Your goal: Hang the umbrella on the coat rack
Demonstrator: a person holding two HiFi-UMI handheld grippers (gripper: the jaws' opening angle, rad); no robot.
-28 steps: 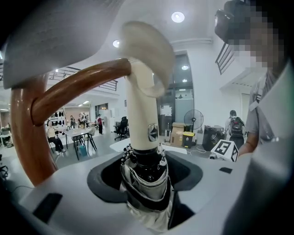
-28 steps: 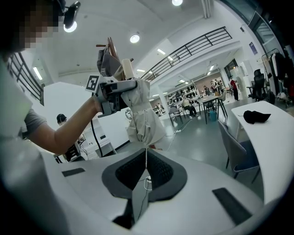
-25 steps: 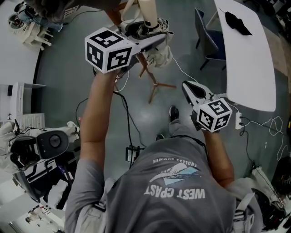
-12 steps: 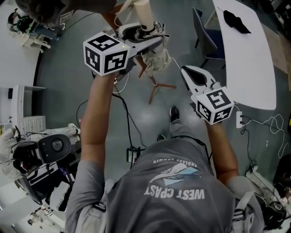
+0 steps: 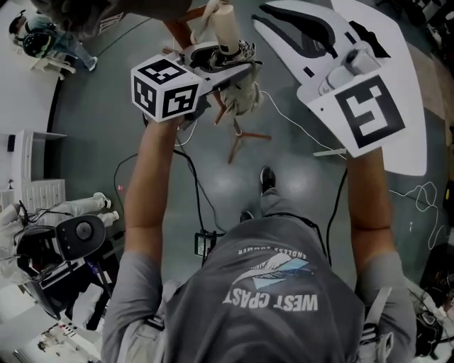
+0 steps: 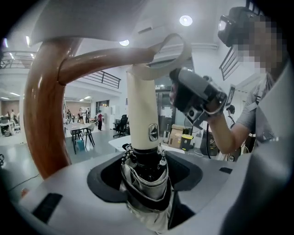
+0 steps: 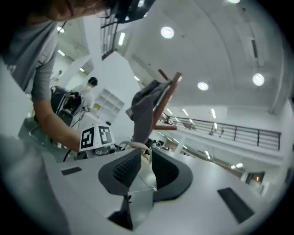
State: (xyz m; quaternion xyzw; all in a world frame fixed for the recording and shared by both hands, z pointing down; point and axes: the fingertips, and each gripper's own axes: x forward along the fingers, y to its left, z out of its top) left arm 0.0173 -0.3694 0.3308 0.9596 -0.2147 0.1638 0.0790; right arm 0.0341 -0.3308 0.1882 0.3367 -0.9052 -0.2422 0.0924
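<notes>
Umbrella (image 6: 143, 114): folded, cream handle with wrist loop, grey canopy bunched; upright at centre frame, clamped at the canopy top by left gripper (image 6: 146, 172).
Coat rack (image 6: 41, 114): brown wood, curved arm, left of frame, beside the handle.

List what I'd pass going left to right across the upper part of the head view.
White curved surface → umbrella handle → right gripper → long white table. The left gripper overlaps the umbrella, so it is left out.

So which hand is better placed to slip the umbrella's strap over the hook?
Probably right: the left gripper is clamped on the umbrella, while the right gripper is open, empty and near the strap.
</notes>
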